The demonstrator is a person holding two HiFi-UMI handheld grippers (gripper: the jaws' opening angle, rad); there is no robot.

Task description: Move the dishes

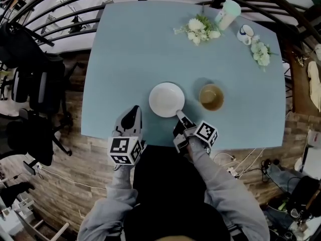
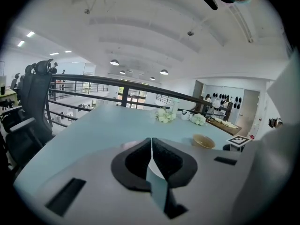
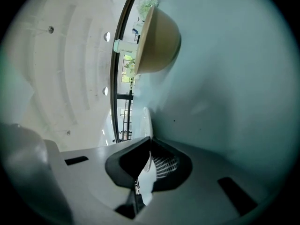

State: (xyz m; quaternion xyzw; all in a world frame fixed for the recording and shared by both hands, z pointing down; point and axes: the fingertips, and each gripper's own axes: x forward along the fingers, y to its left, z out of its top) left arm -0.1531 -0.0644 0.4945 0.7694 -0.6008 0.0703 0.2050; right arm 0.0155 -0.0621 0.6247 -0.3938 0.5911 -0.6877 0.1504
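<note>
A white plate (image 1: 166, 99) lies near the front of the pale blue table (image 1: 130, 54), and a tan bowl (image 1: 211, 97) stands just to its right. My right gripper (image 1: 179, 114) is shut on the plate's near right rim. In the right gripper view, which is rolled on its side, the thin white plate rim (image 3: 145, 121) runs out from between the closed jaws of the right gripper (image 3: 149, 139), with the bowl (image 3: 159, 41) beyond. My left gripper (image 1: 134, 109) hovers over the table's front edge, left of the plate. The left gripper (image 2: 151, 139) is shut on nothing; the bowl (image 2: 204, 141) shows at the right.
At the table's far right are two bunches of white flowers (image 1: 197, 29) (image 1: 261, 53), a pale green cup (image 1: 228, 13) and a small mug (image 1: 245, 33). A dark railing (image 1: 75, 6) curves behind the table. Black office chairs (image 1: 35, 84) stand at the left.
</note>
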